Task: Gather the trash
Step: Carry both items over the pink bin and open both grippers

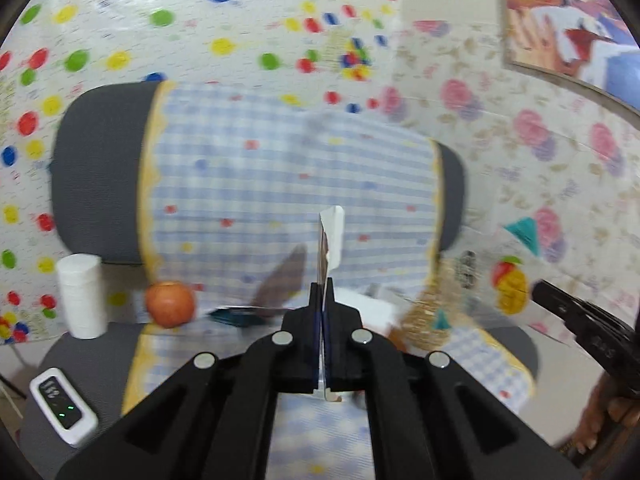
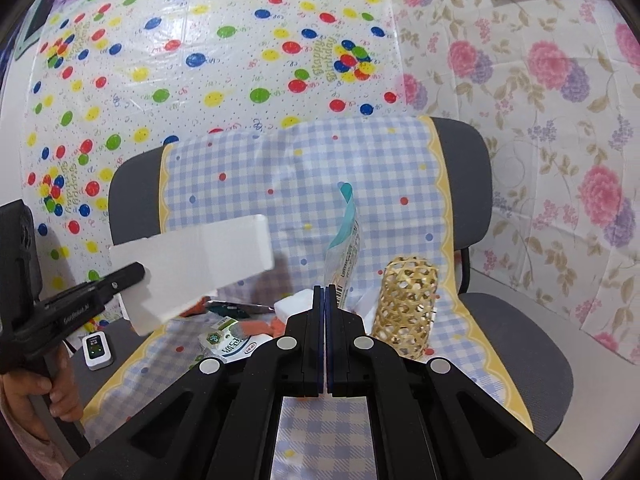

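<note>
My left gripper (image 1: pixel 323 286) is shut on a flat white piece of cardboard (image 1: pixel 332 236), seen edge-on here. In the right wrist view the same cardboard (image 2: pixel 192 268) hangs in the air at the left, pinched by the left gripper (image 2: pixel 134 274). My right gripper (image 2: pixel 325 292) is shut on a clear plastic wrapper with a teal top (image 2: pixel 344 244). From the left wrist view that wrapper (image 1: pixel 508 284) shows a fruit print, with the right gripper (image 1: pixel 542 290) at its edge. More trash lies on the chair seat: a green and white wrapper (image 2: pixel 226 340) and a dark foil wrapper (image 2: pixel 236 309).
A grey chair (image 2: pixel 516 328) carries a blue checked cloth (image 2: pixel 304 168). On it stand a woven bamboo basket (image 2: pixel 406 308), an apple (image 1: pixel 170 304), a white stack (image 1: pixel 82 296) and a small white device (image 1: pixel 64 410). Patterned sheets hang behind. A hand (image 2: pixel 38 388) grips the left tool.
</note>
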Motion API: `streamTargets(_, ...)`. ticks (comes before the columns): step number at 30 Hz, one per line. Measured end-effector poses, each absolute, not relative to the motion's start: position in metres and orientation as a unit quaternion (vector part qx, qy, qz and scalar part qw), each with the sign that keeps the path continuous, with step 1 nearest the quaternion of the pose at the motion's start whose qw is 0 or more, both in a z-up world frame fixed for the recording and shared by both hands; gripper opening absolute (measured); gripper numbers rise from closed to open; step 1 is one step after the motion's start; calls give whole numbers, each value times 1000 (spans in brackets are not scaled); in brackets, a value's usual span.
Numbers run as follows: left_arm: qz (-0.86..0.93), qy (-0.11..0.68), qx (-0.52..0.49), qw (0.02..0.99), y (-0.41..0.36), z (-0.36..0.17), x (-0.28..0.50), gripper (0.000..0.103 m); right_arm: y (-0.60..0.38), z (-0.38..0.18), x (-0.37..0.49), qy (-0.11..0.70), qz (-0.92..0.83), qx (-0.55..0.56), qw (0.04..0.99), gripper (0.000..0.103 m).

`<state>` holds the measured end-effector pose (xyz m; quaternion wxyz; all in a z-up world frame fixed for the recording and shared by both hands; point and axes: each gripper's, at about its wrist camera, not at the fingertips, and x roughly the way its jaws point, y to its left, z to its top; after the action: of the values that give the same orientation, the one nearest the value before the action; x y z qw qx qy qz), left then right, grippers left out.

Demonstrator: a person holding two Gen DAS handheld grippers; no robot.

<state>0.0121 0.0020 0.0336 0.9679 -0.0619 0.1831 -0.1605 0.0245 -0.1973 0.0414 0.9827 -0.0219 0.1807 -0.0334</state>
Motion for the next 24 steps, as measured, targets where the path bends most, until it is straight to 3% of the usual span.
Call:
streamTargets(13, -299, 181, -30, 936, -87, 28, -35, 0, -234, 59, -61, 168, -126, -33, 977, 1)
streamTargets(24, -419, 218, 3, 881, -163, 0, -71, 0, -273, 33, -139, 203, -242, -14, 949, 1)
